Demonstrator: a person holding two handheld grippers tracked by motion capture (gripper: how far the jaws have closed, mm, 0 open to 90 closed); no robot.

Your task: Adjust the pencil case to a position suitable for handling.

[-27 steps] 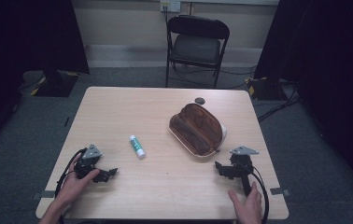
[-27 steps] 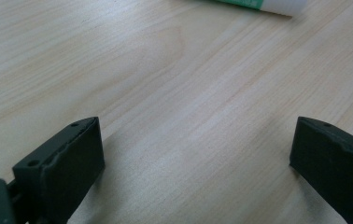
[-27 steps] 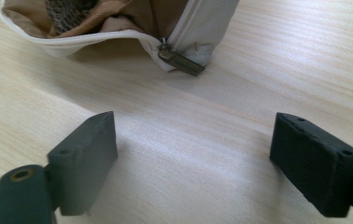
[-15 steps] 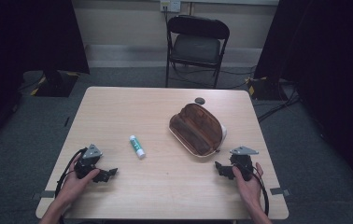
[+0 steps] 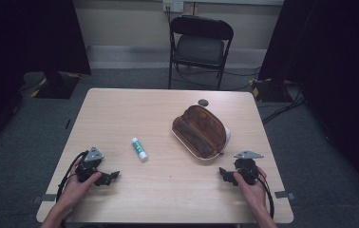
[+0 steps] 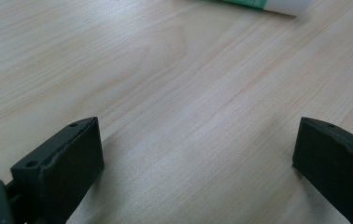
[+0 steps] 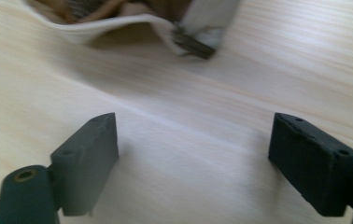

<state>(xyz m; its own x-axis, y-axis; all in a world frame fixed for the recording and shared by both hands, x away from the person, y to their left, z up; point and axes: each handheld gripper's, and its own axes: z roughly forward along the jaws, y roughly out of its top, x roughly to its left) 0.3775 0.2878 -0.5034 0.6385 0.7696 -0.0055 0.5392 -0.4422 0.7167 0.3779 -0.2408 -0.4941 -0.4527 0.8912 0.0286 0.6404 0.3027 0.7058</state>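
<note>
A brown pouch [image 5: 200,132] with a white rim lies unzipped right of the table's middle. Left of it lies a white glue stick [image 5: 139,148] with a green label. My left gripper [image 5: 109,177] rests on the wood near the front left, open, nothing between its jaws. In the left gripper view the left gripper [image 6: 195,130] faces bare wood, with the glue stick [image 6: 263,3] at the top edge. My right gripper [image 5: 225,173] sits at the front right, open and empty. In the right gripper view the right gripper [image 7: 193,122] points at the pouch's rim [image 7: 118,21] and zipper pull [image 7: 194,44].
The light wooden table [image 5: 168,199] has a small dark round object [image 5: 203,102] near its far edge. A black folding chair [image 5: 199,45] stands behind the table. Cables trail from both grippers over the front edge.
The right hand has closed more snugly around its gripper; the gripper itself has hardly moved. The left hand, pouch and glue stick stay where they were.
</note>
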